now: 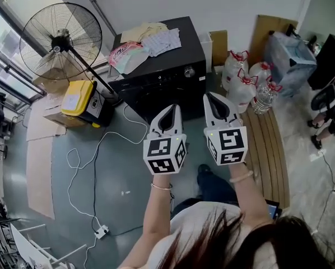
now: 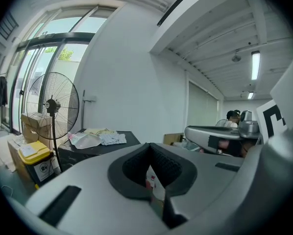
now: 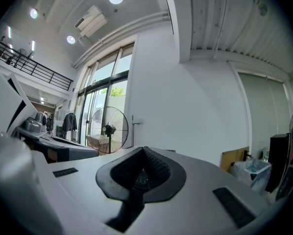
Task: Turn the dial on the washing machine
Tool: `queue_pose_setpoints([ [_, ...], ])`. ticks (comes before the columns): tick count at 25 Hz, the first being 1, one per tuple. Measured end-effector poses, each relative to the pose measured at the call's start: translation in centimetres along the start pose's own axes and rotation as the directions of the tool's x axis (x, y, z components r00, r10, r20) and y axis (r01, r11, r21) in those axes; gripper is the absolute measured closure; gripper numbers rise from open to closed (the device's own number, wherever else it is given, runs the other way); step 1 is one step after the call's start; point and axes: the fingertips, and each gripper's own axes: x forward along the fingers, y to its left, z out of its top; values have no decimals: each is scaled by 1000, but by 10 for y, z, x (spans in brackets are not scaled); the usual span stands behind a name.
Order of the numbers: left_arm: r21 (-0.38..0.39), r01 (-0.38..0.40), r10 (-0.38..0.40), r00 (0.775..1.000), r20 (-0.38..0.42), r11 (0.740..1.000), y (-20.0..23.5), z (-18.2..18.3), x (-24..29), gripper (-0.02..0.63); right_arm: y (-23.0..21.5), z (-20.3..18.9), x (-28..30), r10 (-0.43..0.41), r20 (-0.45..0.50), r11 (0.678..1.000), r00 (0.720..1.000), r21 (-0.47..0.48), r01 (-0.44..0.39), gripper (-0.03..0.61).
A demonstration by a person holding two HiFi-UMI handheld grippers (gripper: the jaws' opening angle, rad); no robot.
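The black washing machine (image 1: 156,77) stands against the far wall, with its round silver dial (image 1: 189,72) on the front panel's right end. Folded clothes (image 1: 145,41) lie on its lid. My left gripper (image 1: 170,110) is shut and empty, held in the air in front of the machine and below its panel. Beside it, my right gripper (image 1: 211,97) is also shut and empty, a little below and right of the dial and apart from it. In the left gripper view the machine (image 2: 83,153) shows beyond the shut left gripper (image 2: 149,147). The right gripper (image 3: 144,152) points mostly at the wall.
A standing fan (image 1: 61,38) and a yellow box (image 1: 80,100) are left of the machine. Large water bottles (image 1: 243,77) stand on its right by a slatted wooden bench (image 1: 268,144). A white cable (image 1: 89,161) trails over the floor to a power strip (image 1: 102,231).
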Motion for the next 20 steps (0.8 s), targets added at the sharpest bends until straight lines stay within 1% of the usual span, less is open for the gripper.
queue_pose_setpoints([
  [3, -1, -4, 4, 1000, -8, 1000, 8, 3, 21, 598, -9, -3, 20, 3, -8, 1000, 1000, 5, -3, 552],
  [10, -5, -13, 13, 1000, -22, 1000, 21, 4, 70, 598, -29, -14, 63, 19, -33, 1000, 999, -17, -20, 552],
  [20, -20, -55, 54, 998, -44, 998, 41, -3, 124, 598, -42, -26, 117, 82, -54, 996, 995, -41, -84, 551],
])
